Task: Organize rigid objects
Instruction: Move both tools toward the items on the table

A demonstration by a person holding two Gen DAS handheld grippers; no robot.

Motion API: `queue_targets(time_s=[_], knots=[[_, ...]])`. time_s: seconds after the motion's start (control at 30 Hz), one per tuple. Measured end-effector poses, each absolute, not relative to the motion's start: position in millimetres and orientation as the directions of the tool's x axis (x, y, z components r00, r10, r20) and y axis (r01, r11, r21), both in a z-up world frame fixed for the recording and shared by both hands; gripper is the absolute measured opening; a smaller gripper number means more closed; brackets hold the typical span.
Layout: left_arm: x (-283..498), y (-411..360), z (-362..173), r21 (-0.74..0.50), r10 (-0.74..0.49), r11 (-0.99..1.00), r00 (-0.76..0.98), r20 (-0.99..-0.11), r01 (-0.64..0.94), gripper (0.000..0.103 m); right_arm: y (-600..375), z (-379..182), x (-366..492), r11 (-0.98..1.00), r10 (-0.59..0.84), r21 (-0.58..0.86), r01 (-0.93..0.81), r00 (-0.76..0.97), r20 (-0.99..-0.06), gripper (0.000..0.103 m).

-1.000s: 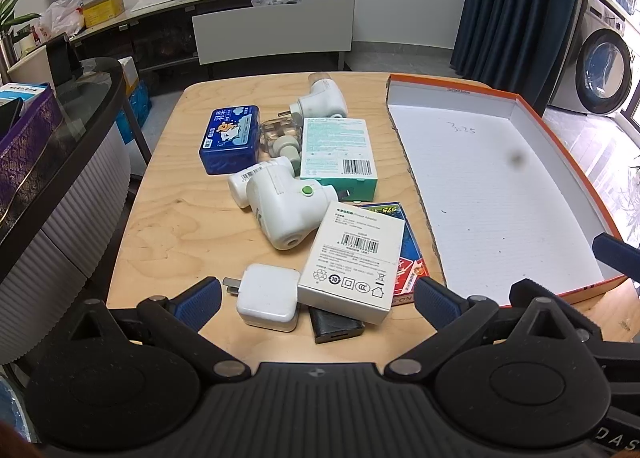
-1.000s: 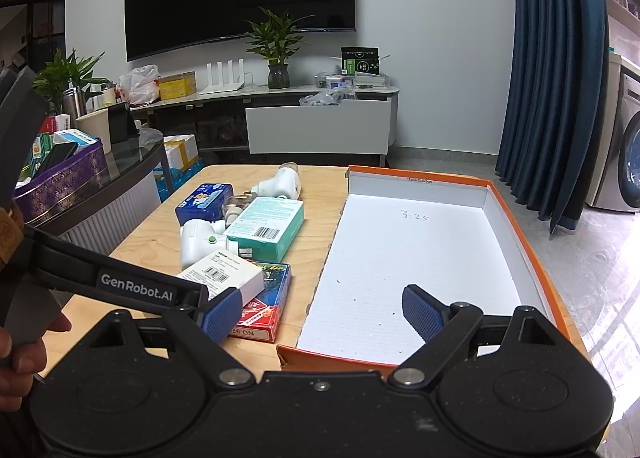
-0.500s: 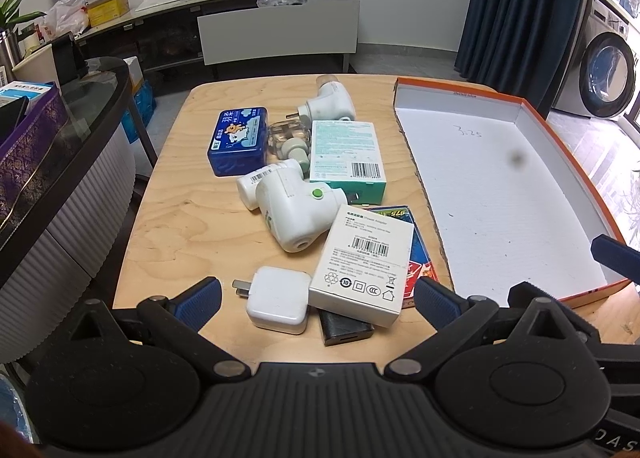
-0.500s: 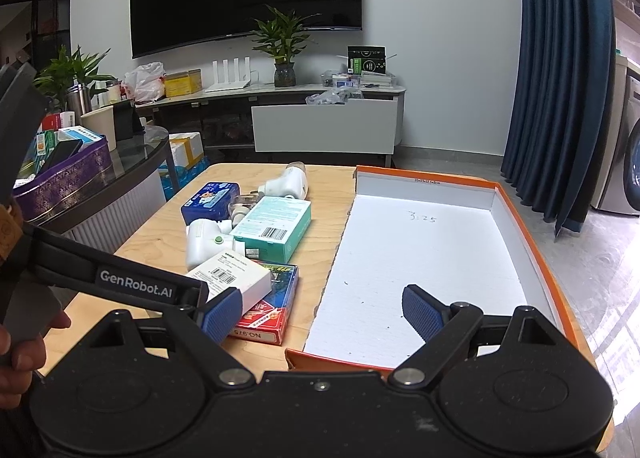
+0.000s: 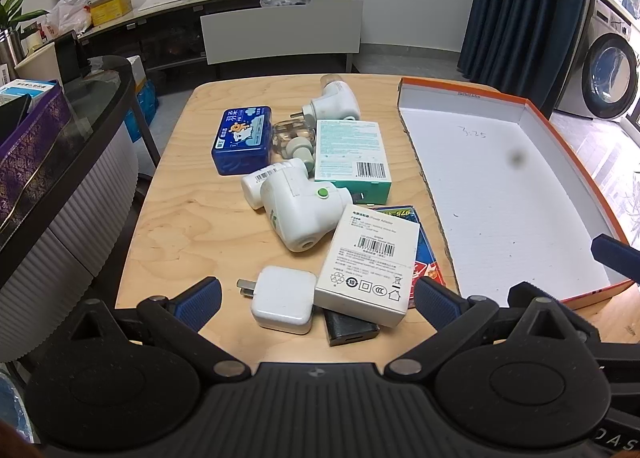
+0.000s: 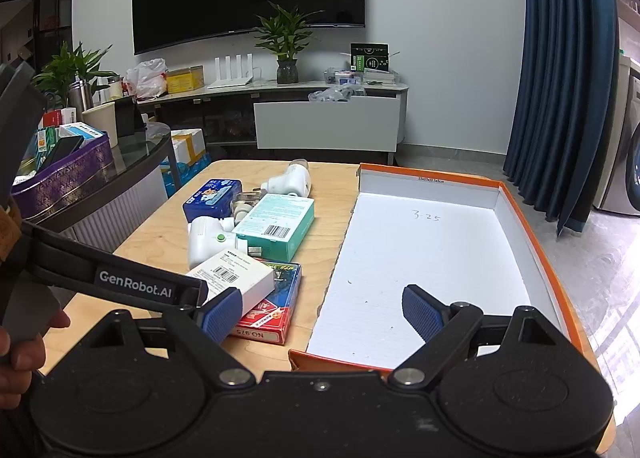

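On wooden counter (image 5: 188, 226): white square plug charger (image 5: 283, 299) between spread jaws of left gripper (image 5: 316, 298); right gripper (image 6: 322, 312) jaws spread above orange-rimmed white tray (image 6: 424, 254).

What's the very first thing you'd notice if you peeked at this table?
The big orange-edged box lid with nothing in it, filling the table's right side. Next, the jumble beside it on the wooden table: a bright blue tin at the back, a chunky white plug-in gadget in the middle, and a white charger cube nearest the open left gripper.
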State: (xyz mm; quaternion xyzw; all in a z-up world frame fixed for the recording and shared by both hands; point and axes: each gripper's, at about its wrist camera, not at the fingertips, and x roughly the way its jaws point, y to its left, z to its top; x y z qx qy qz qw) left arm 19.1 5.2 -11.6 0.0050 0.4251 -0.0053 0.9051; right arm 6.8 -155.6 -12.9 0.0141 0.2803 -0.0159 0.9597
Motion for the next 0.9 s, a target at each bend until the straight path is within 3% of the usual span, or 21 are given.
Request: queue_targets(time_s=[0.83, 0.9], knots=[[45, -14, -29, 0.028, -0.025, 0.997, 0.625, -0.78, 0.074, 0.103, -172, -20, 9, 0.996, -0.062, 0.021, 0.089, 0.827, -0.558, 0.102], [50, -19, -34, 0.042, -0.021, 0.995, 0.619, -0.785, 0.087, 0.099, -173, -20, 9, 0.996, -0.065, 0.019, 0.092, 0.826, -0.56, 0.102]])
